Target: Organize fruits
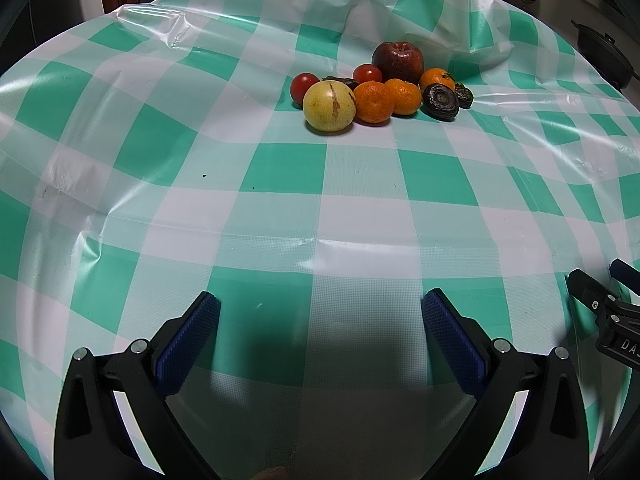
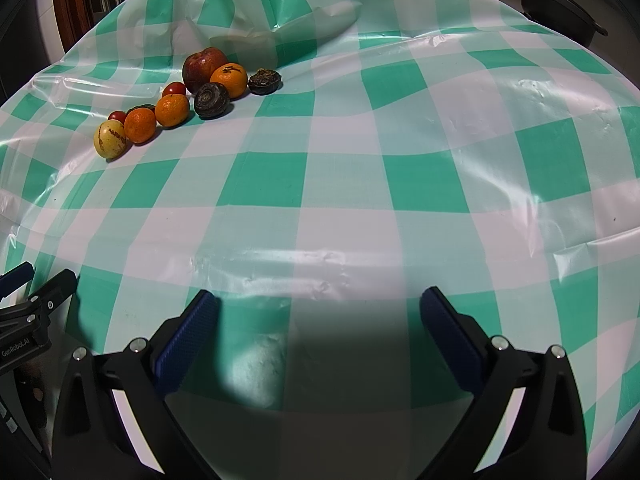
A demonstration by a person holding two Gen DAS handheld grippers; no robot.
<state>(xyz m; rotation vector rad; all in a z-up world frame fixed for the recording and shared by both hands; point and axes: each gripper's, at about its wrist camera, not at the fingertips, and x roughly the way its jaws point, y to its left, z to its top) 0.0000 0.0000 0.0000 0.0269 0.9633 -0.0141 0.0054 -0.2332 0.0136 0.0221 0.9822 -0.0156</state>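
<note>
Left wrist view looks out over a table under a green-and-white checked cloth, with the left gripper low above it, its blue-padded fingers spread wide and holding nothing. Well ahead of it and a little to its right lies the pile of fruit, all touching or nearly so: a yellow round fruit with a brown scar nearest the fingers, a small tomato just beyond on its left, and two mandarins side by side on its right. Behind these sit a second tomato, a dark red apple farthest back, a third mandarin, and two dark wrinkled fruits at the right end of the group. Part of the right gripper shows at this view's right edge, close beside the left one. Right wrist view shows the right gripper likewise released, fingers apart over bare cloth, the fruit well ahead and off to its left, the apple again at the back. A black pot stands beyond the cloth, far ahead to the right.
</note>
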